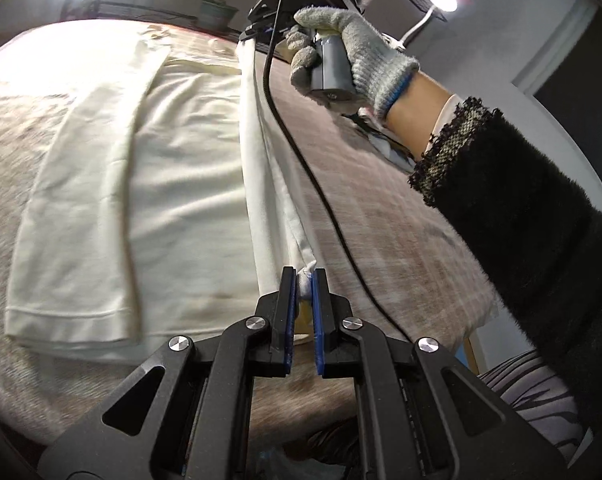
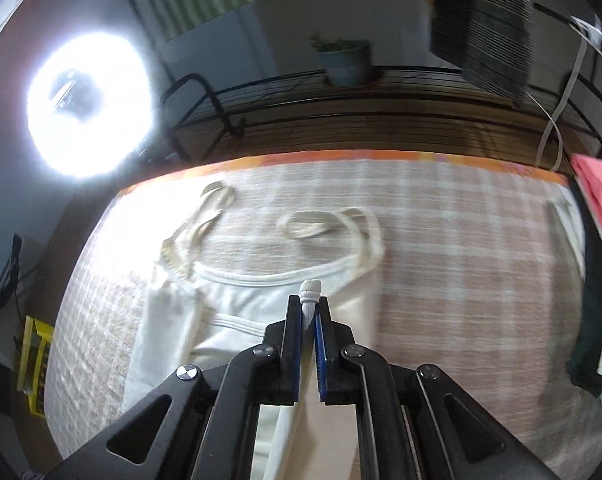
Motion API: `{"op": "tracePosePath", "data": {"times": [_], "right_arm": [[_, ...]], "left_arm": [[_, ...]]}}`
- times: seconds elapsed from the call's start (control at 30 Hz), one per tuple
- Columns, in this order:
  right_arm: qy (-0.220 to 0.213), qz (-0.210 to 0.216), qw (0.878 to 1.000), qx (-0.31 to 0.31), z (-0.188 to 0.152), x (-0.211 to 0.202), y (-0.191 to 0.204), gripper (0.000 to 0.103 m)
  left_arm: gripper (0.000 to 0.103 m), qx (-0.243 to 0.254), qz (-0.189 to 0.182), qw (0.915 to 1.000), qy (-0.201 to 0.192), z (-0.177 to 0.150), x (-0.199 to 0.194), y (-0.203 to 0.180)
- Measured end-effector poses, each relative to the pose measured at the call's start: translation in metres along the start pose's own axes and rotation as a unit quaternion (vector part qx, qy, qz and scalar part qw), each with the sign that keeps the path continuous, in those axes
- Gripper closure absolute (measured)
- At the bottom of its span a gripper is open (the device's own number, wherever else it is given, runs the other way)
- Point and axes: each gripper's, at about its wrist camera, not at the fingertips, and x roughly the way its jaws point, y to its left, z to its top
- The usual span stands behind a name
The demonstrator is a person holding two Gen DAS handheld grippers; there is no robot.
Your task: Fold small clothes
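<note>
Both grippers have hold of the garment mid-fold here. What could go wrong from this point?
1. The left gripper and right gripper each pinch only a small bunch of the cream strappy top; a tug could slip it free.
2. The black cable runs beside the lifted edge and might snag it.
3. The loose straps on the checked tablecloth may fold in crooked.

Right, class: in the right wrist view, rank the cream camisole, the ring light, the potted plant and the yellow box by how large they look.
1. cream camisole, though nearness inflates it
2. ring light
3. potted plant and yellow box: too alike to rank
</note>
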Motion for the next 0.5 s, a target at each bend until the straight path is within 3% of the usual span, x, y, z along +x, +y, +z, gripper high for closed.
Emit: {"op": "tracePosePath", "data": {"times": [0.23, 0.5], "right_arm": [[0.023, -0.026, 0.999, -0.042, 0.000, 0.039, 0.047, 0.100], [0.039, -0.053, 0.997, -0.050, -0.007, 0.064, 0.052, 0.100]], "left_arm": [[0.097, -0.033, 0.017, 0.9993, 0.010, -0.002, 0.003, 0.027], [0.097, -0.049, 0.038, 0.9979, 0.017, -0.001, 0.011, 0.038]]}}
